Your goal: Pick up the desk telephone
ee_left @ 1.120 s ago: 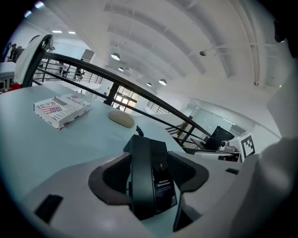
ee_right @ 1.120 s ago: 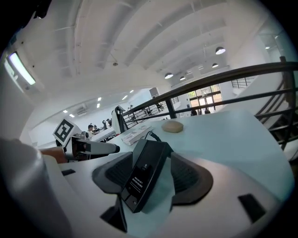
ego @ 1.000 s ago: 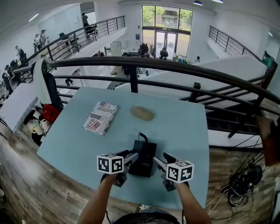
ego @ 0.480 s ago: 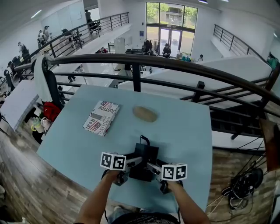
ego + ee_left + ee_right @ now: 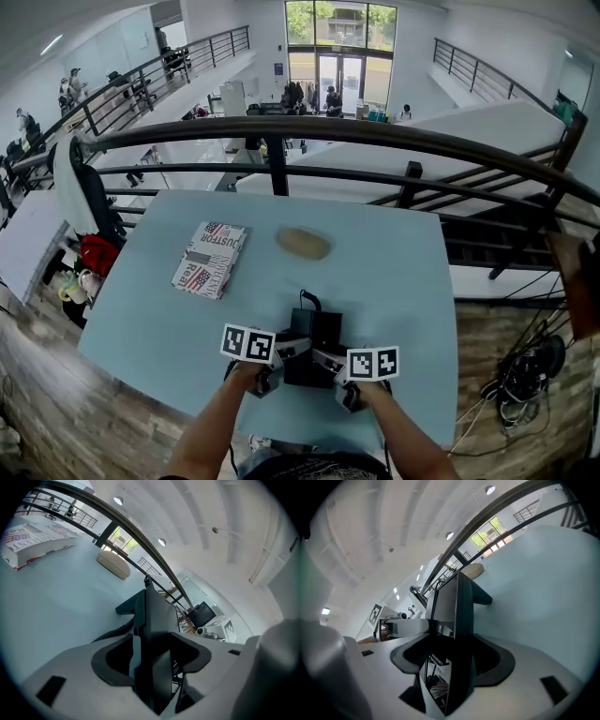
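Both lower now, wide astride desk telephone (image 5: 315, 327): left tool (image 5: 292, 347) closing, right tool (image 5: 325, 357) open.

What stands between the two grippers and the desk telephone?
Nothing visible. Each side of the desk telephone sits between open jaws: the left gripper, its jaws closing, and the right gripper.

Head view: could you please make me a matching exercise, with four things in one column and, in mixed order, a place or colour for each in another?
Things:
1. desk telephone
2. book
3. tan oval object
4. railing

Descriptions:
A. left part of the table, flag print
B. behind the table, dark, curved
C. nearest to the person, black
D. mid-table, beyond the telephone

Pairs: 1-C, 2-A, 3-D, 4-B.
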### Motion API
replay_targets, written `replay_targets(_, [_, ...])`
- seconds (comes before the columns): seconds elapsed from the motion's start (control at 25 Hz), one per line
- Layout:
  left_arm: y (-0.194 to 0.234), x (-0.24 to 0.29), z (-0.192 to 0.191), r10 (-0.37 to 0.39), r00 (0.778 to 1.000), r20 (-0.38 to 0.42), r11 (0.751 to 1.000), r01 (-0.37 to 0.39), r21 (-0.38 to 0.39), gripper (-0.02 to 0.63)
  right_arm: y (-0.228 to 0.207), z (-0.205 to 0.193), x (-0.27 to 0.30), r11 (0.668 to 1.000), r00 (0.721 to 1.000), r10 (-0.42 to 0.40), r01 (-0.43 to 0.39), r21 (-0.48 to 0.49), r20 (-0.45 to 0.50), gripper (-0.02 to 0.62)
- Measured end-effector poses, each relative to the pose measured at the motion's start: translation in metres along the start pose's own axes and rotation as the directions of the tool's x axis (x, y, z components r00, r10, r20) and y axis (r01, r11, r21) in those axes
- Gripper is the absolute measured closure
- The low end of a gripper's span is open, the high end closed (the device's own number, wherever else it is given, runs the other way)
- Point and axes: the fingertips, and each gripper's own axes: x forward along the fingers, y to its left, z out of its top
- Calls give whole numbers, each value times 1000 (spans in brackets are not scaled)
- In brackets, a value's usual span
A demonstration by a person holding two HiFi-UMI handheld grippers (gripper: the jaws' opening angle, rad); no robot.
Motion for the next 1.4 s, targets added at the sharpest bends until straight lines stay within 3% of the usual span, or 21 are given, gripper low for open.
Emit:
replay_targets(0.32, [0, 3, -2, -33, 999, -10, 999, 32, -41, 367, -1, 0, 2, 1000, 1000, 3, -3, 12, 18, 328])
replay_targets(0.52, [-6, 1, -4, -54, 995, 80, 994, 61, -93, 405, 0, -1, -1, 999, 999, -2, 0, 37, 39, 334])
replay_targets(0.84, [-18, 2, -5, -67, 995, 72, 996, 71, -49, 405, 2, -2, -12, 999, 997, -7, 3, 51, 72, 344])
replay_targets(1.4, [-78, -31, 54, -106, 979, 177, 991, 89, 101, 405, 53, 60, -51, 996, 979, 31, -13, -92, 201, 347])
